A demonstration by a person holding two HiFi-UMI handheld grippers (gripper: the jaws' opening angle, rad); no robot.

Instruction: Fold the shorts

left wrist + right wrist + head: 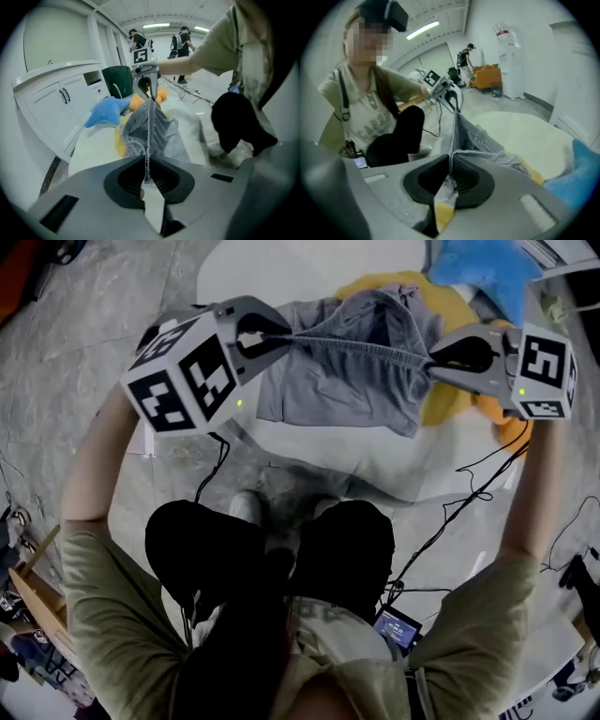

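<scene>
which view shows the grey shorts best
The head view: the grey shorts hang spread by the waistband between the left gripper and right gripper. Each gripper view sees only the waistband edge-on, clamped in its jaws, with bunched fabric beyond.

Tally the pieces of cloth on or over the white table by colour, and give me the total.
grey shorts: 1
yellow cloth: 1
orange cloth: 1
blue cloth: 1
Total: 4
</scene>
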